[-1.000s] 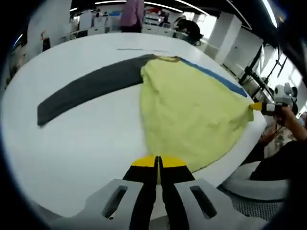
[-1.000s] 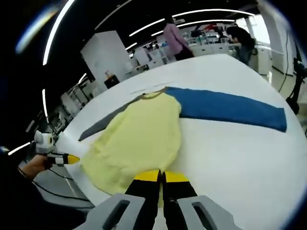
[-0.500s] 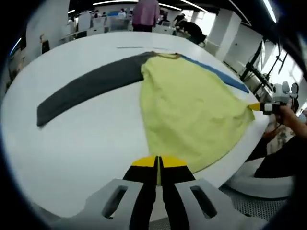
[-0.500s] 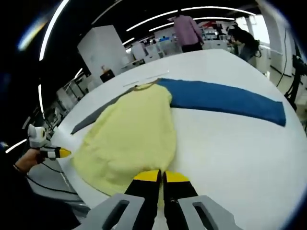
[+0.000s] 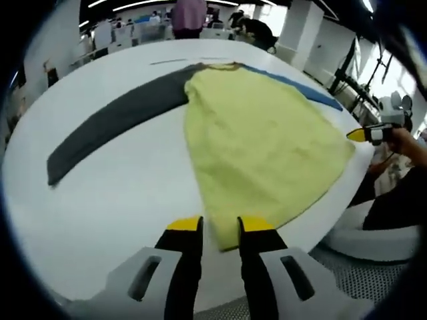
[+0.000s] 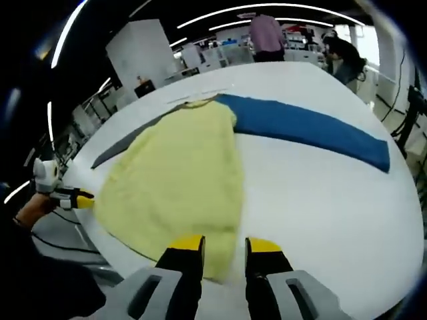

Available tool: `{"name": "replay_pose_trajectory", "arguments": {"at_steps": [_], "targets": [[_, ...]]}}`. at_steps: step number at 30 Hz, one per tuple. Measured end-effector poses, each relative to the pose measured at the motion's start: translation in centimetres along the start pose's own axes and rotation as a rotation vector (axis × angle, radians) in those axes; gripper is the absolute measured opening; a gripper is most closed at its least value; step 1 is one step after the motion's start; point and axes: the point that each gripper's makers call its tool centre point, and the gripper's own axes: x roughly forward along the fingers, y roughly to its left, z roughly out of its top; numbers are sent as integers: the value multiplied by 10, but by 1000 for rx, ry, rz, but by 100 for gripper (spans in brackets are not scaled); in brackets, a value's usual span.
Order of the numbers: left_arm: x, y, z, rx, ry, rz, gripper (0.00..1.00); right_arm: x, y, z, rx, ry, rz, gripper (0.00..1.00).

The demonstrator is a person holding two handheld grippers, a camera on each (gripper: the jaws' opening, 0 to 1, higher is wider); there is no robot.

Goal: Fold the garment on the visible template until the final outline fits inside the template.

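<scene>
— Where are your tools?

— My left tool (image 5: 220, 227) is spread apart, its tips either side of the near hem corner of the yellow garment (image 5: 260, 140), gripping nothing. My right tool (image 6: 225, 245) is parted the same way over the opposite hem corner.

— And the garment?

— It lies flat on the white tabletop (image 5: 127, 200), hem close to the near edge, neckline far. A grey sleeve (image 5: 113, 120) runs out to one side, a blue sleeve (image 6: 307, 130) to the other. I see plenty of bare tabletop beyond both sleeves.

— Anything unclear?

— A thin line beyond the collar; I can't make it out. People stand far behind.
</scene>
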Motion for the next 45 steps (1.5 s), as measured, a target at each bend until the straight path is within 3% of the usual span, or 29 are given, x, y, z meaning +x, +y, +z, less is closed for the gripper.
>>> {"name": "replay_pose_trajectory", "arguments": {"at_steps": [9, 17, 29, 45], "targets": [[1, -3, -3, 3, 18, -6, 15, 2, 3, -13, -19, 33, -21, 17], [3, -6, -5, 24, 45, -3, 4, 4, 6, -18, -20, 45, -22, 0], [-7, -1, -2, -59, 10, -8, 0, -4, 10, -14, -1, 34, -7, 0], [-5, -7, -9, -34, 45, -13, 0, -3, 9, -21, -17, 63, -21, 0]]}}
